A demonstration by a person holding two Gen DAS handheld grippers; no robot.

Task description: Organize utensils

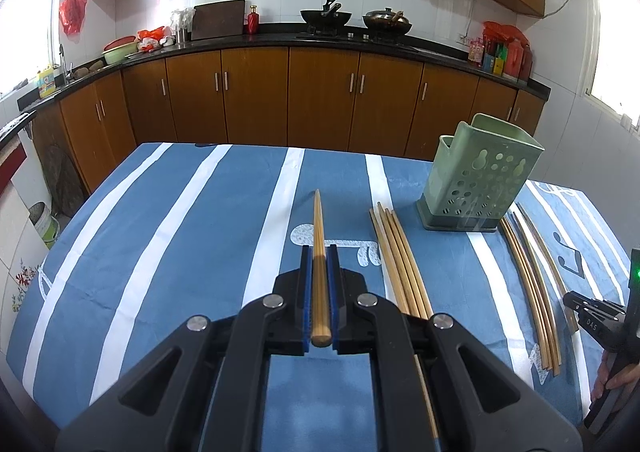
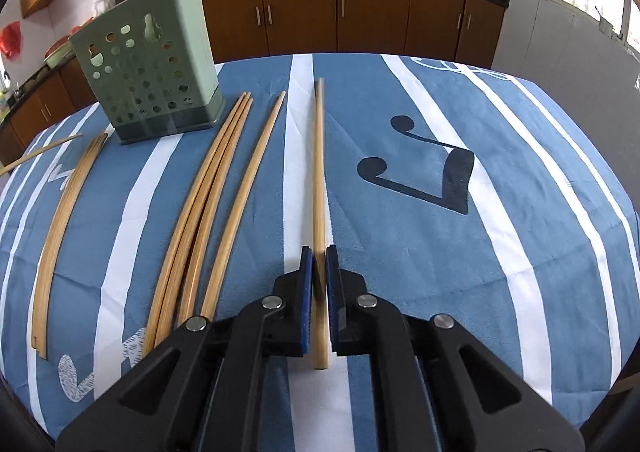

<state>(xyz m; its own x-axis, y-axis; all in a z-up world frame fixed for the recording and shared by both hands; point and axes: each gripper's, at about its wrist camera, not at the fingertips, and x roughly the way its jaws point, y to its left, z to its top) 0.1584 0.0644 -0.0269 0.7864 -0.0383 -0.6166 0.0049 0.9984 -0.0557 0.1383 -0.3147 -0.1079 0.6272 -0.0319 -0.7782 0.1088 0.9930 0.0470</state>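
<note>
Left gripper (image 1: pixel 319 252) pinches one round bamboo chopstick (image 1: pixel 319 248) above the striped blue cloth (image 1: pixel 180 232), bare to its left. Loose chopsticks (image 1: pixel 396 256) lie beside the perforated green holder (image 1: pixel 476 180). Right gripper (image 2: pixel 319 252) clamps another chopstick (image 2: pixel 319 172), which only the right wrist view shows.

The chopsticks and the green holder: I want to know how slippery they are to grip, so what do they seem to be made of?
The chopsticks look like bamboo or light wood: tan, fine lengthwise grain, a matte surface with little shine. The green holder looks like moulded plastic: uniform pale green, smooth, slightly glossy walls with cleanly punched round holes and a darker base. Neither is certain from looks alone.
</note>
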